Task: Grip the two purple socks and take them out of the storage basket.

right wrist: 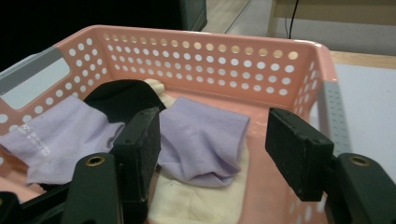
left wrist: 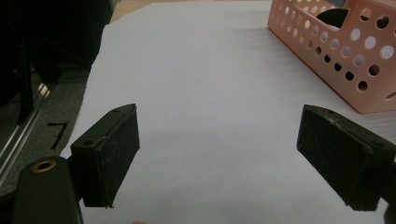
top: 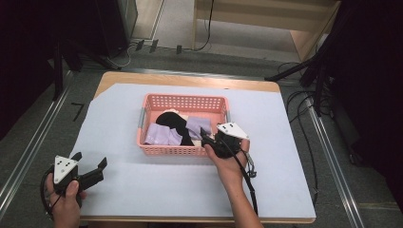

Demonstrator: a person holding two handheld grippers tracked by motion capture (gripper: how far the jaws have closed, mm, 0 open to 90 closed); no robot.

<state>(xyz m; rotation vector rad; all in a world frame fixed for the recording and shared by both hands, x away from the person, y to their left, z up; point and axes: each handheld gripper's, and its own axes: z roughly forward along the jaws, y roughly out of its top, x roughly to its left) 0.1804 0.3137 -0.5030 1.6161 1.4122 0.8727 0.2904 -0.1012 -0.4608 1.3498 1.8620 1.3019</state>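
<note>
The right hand-held gripper hung unclenched over the basket, jaws straddling a lilac sock inside, likely soft and light, best pinched at a fold, while the left hand-held gripper gaped empty beside the basket.

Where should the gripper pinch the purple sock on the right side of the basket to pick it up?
Probably its folded, bunched near end, coming down from above. The purple sock lies flat on a cream cloth in the pink basket, and the open right gripper already has that thicker edge between its jaws, so there is something to pinch.
</note>
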